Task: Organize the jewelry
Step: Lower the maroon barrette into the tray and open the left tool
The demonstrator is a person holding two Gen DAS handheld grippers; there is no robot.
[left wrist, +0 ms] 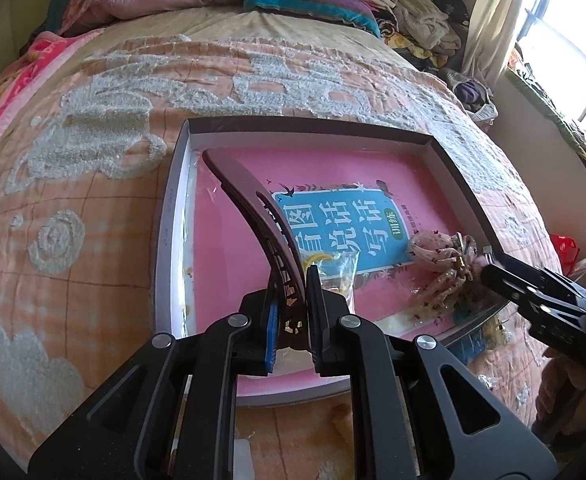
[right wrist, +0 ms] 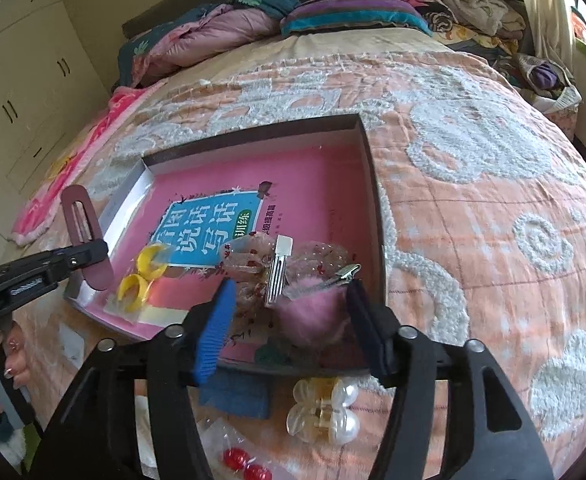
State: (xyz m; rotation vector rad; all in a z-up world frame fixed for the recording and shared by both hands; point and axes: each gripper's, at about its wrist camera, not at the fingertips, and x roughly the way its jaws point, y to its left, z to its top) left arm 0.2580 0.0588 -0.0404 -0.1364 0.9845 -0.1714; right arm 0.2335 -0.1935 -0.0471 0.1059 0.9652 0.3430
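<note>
My left gripper (left wrist: 291, 304) is shut on a long curved maroon hair clip (left wrist: 249, 208) and holds it over the near left part of the shallow box (left wrist: 173, 216); it also shows in the right wrist view (right wrist: 83, 236). A pink book (right wrist: 325, 184) lies in the box. On it lie yellow rings in a clear bag (right wrist: 143, 276), a floral fabric bow with a silver clip (right wrist: 277, 268) and a pink fluffy clip (right wrist: 317, 312). My right gripper (right wrist: 289, 316) is open, its fingers either side of the pink fluffy clip and bow.
The box rests on a peach quilted bed cover (right wrist: 473, 208). In front of the box lie a clear pearl hair claw (right wrist: 325, 408), red beads in a bag (right wrist: 245, 464) and a blue cloth piece (right wrist: 237, 396). Pillows and clothes pile up at the bed's far end (left wrist: 309, 0).
</note>
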